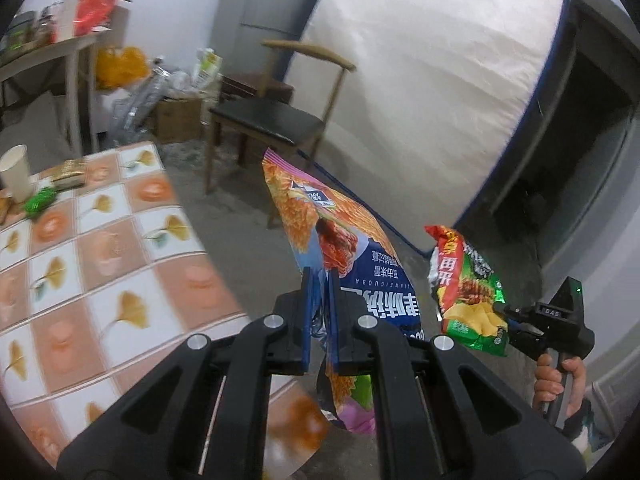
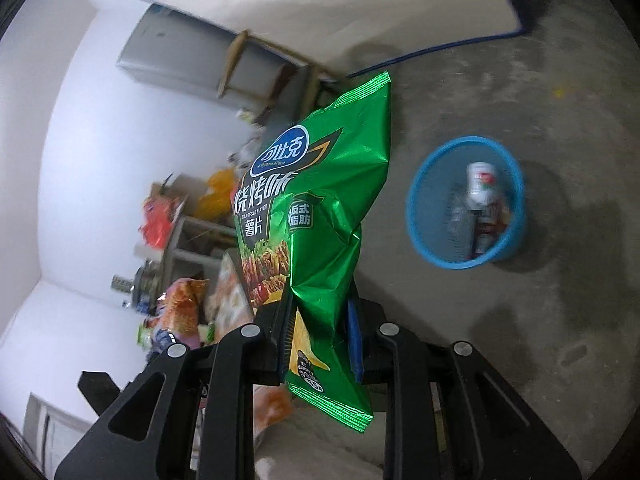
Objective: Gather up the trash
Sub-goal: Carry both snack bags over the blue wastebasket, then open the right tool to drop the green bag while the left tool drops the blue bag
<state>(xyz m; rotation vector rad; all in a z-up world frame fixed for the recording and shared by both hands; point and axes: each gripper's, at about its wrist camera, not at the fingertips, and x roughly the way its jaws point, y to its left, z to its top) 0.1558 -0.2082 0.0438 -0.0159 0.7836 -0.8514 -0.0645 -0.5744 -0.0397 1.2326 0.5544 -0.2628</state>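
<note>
both grippers loaded, bin next
L gripper [image 1: 320, 280] clamps snack bag [image 1: 344, 248], R gripper [image 2: 320, 308] chip bag [image 2: 320, 200]; get over bin [image 2: 424, 248] rim b4 letting go.

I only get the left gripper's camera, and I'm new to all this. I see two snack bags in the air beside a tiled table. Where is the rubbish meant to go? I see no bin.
Observer: The right camera shows a blue basket standing on the concrete floor.
Operator: Is it empty?
Observer: No, a white and red can already lies inside, with other items too blurred to name.
Operator: The bag on my right looks red and green. What is it?
Observer: From its front it is a green chip bag with barbecue flavour printed on it, clamped in the right gripper.
</note>
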